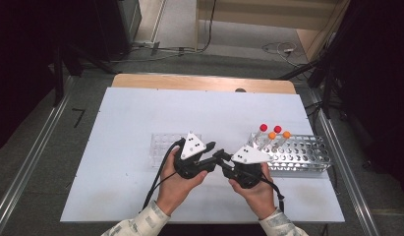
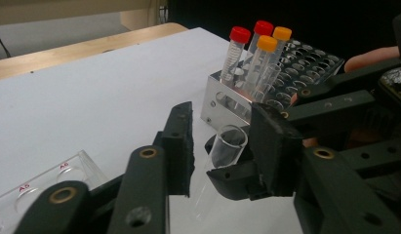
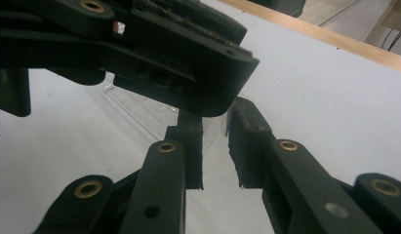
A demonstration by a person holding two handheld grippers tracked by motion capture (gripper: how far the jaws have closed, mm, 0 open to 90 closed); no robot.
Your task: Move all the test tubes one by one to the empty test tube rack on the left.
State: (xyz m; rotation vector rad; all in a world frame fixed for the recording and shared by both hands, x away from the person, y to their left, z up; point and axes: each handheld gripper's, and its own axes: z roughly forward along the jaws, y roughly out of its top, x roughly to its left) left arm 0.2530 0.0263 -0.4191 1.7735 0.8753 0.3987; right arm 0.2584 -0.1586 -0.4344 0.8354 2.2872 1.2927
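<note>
Both of the person's hands meet near the front middle of the white table (image 1: 130, 113), palms cupping the gripper bodies from below, forearms in patterned sleeves coming in from the near edge. The left gripper (image 1: 213, 153) points toward the person's right, and the right gripper (image 1: 221, 158) points back toward it, so the tips meet between the hands. In the left gripper view, a clear uncapped test tube (image 2: 222, 156) stands tilted, open mouth up, clamped in the right gripper's narrowly set jaws. The left gripper's own jaws sit on either side of that tube; one pad lies against or just beside the glass while the other stands clear, so they are partly open with no firm hold visible. The tube is off the table, just in front of the metal tube rack (image 1: 303, 155). That rack carries four capped tubes (image 2: 254, 53), two red and two orange, at its near corner. A clear plastic well tray (image 1: 162, 147) lies behind the left hand (image 1: 177, 184).
</note>
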